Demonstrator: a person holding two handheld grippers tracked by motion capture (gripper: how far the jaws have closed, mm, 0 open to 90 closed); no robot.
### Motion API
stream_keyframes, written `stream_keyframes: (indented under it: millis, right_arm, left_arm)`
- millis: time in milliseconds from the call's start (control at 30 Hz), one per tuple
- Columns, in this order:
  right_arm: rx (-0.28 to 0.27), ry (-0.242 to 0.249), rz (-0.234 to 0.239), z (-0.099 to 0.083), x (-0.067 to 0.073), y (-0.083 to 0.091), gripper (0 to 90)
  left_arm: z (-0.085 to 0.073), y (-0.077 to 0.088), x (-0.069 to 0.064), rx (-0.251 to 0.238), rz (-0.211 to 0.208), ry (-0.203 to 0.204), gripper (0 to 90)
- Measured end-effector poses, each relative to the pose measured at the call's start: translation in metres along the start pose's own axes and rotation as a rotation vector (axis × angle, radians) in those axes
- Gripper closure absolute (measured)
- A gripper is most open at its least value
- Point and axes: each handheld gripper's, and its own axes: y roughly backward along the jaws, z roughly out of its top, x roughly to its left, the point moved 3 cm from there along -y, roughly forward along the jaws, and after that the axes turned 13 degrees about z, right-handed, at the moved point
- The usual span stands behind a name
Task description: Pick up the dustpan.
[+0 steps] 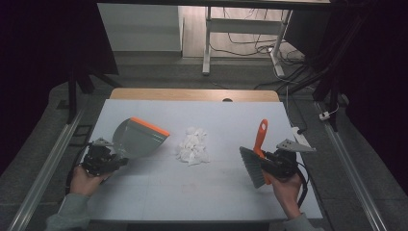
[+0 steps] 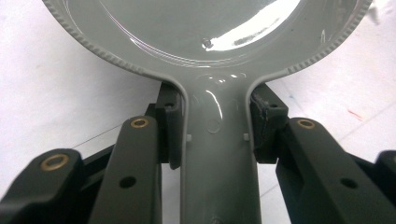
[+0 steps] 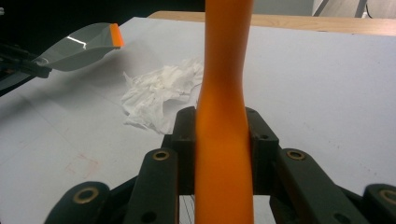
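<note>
Left tool (image 1: 117,155) clamps dustpan (image 1: 139,137) handle, right tool (image 1: 266,162) clamps brush (image 1: 255,161) handle; crumpled paper pile (image 1: 193,146) lies between them, nearer the dustpan's mouth.

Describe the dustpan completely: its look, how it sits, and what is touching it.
The dustpan is glossy grey plastic with an orange strip along its front lip and a ribbed rim around the scoop. Its narrow grey handle is clamped between the pads of the left gripper, which is shut on it. It is held tilted at the table's left side, its orange lip facing the crumpled white paper, apart from it. Whether any edge touches the table I cannot tell.
</note>
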Motion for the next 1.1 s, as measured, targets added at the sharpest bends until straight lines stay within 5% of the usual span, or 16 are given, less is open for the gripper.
stream_keyframes:
  millis: [1100]
  right_arm:
    - [-0.018, 0.0, -0.021, 0.003, -0.001, 0.005, 69.7]
  left_arm:
    - [-0.015, 0.022, -0.016, -0.019, -0.108, -0.219, 61.9]
